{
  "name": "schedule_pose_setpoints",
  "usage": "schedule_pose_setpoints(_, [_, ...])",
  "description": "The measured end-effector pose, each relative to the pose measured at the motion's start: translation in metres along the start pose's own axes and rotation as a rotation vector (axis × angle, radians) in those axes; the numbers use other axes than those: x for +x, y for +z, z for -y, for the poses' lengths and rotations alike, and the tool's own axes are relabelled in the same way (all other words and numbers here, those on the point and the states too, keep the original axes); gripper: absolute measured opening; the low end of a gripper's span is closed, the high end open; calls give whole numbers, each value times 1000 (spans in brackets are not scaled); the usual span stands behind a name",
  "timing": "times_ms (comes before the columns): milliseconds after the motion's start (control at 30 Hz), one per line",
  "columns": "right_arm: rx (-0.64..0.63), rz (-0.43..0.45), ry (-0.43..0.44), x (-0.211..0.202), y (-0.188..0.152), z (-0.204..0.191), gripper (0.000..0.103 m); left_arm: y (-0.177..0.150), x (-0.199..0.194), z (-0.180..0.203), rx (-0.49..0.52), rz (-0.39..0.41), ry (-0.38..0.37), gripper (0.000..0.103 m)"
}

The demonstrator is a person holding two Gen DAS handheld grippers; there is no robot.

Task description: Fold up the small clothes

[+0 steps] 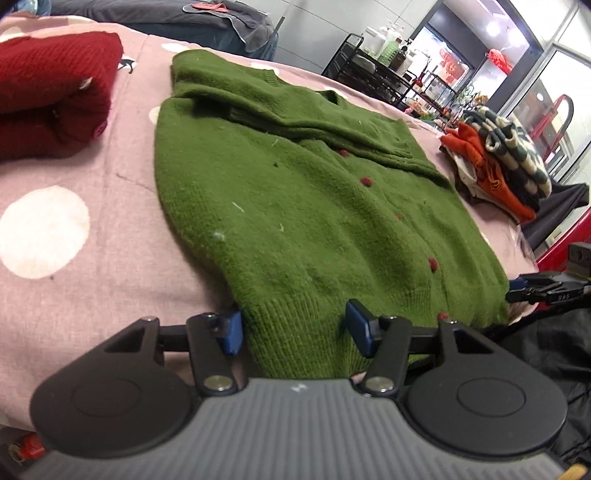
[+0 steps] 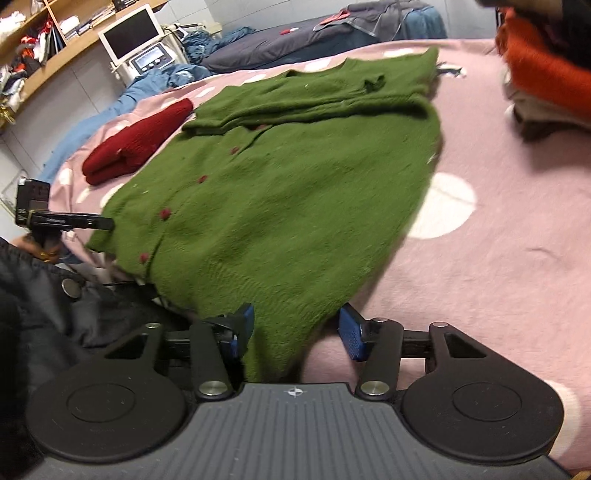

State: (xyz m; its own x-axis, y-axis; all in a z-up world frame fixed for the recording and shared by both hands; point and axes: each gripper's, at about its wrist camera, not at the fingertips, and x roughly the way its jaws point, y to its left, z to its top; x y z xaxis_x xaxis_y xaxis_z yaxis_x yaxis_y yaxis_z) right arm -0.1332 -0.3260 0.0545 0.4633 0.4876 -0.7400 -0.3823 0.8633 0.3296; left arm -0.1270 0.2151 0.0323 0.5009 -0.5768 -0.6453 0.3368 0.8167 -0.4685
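A green knitted cardigan (image 1: 295, 203) with small red buttons lies flat on the pink dotted bedspread (image 1: 74, 177), its sleeves folded across the upper part. My left gripper (image 1: 295, 328) straddles the ribbed hem at its left corner. The blue pads (image 1: 231, 328) stand wide apart and the knit lies flat and unpinched between them. In the right wrist view the same cardigan (image 2: 280, 192) comes to a point between the pads of my right gripper (image 2: 297, 330). That gripper is open, with pink cloth showing beside its right pad (image 2: 351, 334).
A folded dark red sweater (image 1: 55, 96) lies left of the cardigan. A pile of orange and checked clothes (image 1: 498, 162) sits at the right. A person's black jacket (image 2: 55, 314) is at the bed's near edge. Shelves and a monitor (image 2: 129, 33) stand beyond.
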Motion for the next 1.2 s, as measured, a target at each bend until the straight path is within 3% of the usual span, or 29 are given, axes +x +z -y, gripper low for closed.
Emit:
schedule_pose_setpoints(133, [18,5,48,9,4,-3,83,2,6,3,14,3,-22,51])
schedule_pose_setpoints(233, [7,12,29,11,6,-4,64,2,10,4,28,-2,-18,36])
schedule_pose_setpoints(333, [41,13,29,8,7,4,48,-1,10,0,0,-2,-40,32])
schedule_pose_setpoints(700, [13,-19,11,4,6,2,47,-5,13,-1,-15,-11,-60,27])
schedule_pose_setpoints(867, [-9,-24,7,8,5,-1,24,-2,15,2,-5,-2,-52,25])
schedule_pose_setpoints(933, [-10,-16,9,7,5,-1,17,-2,14,2,-8,16,-55,25])
schedule_pose_setpoints(1200, [-58,78,24,4,23,-5,14,24,13,1,-52,189,-90,24])
